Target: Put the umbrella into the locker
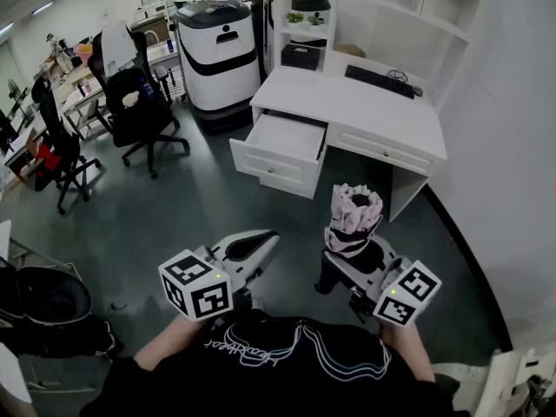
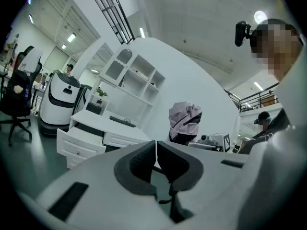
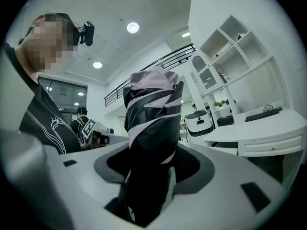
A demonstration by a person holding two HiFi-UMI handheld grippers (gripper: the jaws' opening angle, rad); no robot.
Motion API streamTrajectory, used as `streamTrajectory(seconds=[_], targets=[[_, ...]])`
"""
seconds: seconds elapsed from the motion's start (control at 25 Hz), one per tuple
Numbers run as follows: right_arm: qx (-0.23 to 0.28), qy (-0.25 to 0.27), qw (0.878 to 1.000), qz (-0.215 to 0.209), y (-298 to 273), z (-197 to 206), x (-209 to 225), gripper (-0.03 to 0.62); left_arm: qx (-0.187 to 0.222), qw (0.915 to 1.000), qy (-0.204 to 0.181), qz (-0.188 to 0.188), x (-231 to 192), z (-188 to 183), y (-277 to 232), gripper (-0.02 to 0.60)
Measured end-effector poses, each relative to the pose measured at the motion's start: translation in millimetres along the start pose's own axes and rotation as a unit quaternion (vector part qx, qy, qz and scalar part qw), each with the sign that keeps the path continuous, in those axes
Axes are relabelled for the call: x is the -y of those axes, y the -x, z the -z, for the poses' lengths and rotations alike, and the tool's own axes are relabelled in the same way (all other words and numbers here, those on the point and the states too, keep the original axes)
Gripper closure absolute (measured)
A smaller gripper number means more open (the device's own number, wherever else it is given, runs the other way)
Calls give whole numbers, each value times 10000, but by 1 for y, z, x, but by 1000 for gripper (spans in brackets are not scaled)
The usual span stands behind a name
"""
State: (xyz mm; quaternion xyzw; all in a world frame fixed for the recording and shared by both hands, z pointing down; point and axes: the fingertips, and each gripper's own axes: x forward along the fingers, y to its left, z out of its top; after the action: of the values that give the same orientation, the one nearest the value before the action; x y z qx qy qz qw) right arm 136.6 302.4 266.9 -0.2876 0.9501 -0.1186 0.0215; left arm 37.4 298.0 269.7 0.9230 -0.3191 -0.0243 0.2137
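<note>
White desk [image 1: 347, 115]: keyboard [image 1: 380, 81] on top; drawer [image 1: 274, 170] open.

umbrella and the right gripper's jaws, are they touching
Touching. The right gripper view shows the folded umbrella standing upright in the right gripper, both jaws pressed against its sides with no gap.

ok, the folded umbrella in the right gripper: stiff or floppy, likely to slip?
Likely soft outside: the umbrella shows loose, bunched fabric folds at its top. Probably stiff along its core, since it stands upright from the right gripper without sagging. The smooth-looking fabric may slide on that core.
</note>
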Motion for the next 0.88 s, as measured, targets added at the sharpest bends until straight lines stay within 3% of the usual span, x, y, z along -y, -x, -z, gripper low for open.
streamTrajectory(seconds=[0.52, 0.88], targets=[[118, -253, 9995, 147, 28, 7, -5, 352, -157, 9998, 74, 49, 18, 20, -3, 569], [251, -330, 9987, 294, 11, -3, -4, 350, -186, 9997, 20, 142, -3, 3, 1, 569]])
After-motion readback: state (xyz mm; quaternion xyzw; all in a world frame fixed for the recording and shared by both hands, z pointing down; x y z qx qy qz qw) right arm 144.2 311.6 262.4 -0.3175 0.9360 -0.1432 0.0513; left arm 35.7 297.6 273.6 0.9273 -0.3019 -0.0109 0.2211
